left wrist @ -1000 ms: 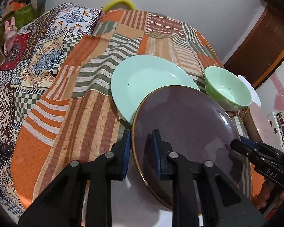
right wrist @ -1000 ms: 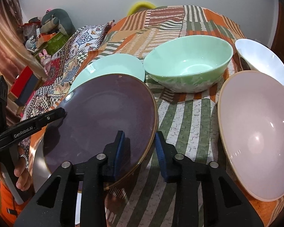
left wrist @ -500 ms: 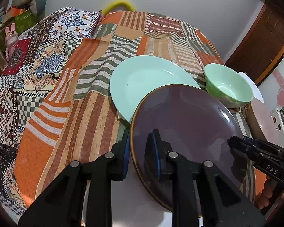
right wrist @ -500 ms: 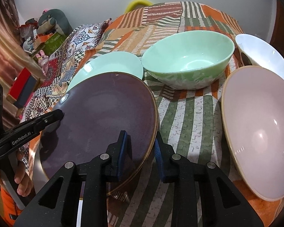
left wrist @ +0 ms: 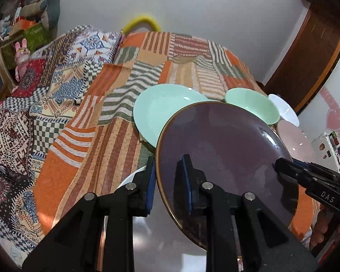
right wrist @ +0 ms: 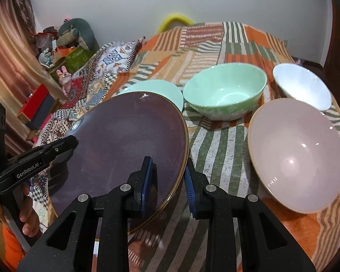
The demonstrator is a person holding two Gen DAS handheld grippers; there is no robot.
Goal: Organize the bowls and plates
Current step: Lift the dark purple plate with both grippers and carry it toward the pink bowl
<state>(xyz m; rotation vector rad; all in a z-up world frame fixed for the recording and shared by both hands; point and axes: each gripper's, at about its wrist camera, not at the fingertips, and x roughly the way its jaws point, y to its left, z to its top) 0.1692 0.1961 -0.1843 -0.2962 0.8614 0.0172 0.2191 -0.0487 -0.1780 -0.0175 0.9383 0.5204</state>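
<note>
A dark purple plate (left wrist: 222,149) with a gold rim is held in the air between both grippers. My left gripper (left wrist: 168,181) is shut on its left rim. My right gripper (right wrist: 168,181) is shut on its right rim, and the plate (right wrist: 124,147) fills the left of the right wrist view. Behind it a mint green plate (left wrist: 161,106) lies on the patchwork cloth. A mint green bowl (right wrist: 224,93), a white bowl (right wrist: 303,86) and a pink bowl (right wrist: 297,158) stand to the right.
A silver plate (left wrist: 161,244) lies under the purple plate at the near table edge. The patchwork cloth (left wrist: 97,117) covers the table. Toys and boxes (right wrist: 63,52) stand on the left by the wall. A brown door (left wrist: 310,52) is at the right.
Both grippers have lifted the purple plate higher above the silver plate. The wall and the far end of the table show more now.
</note>
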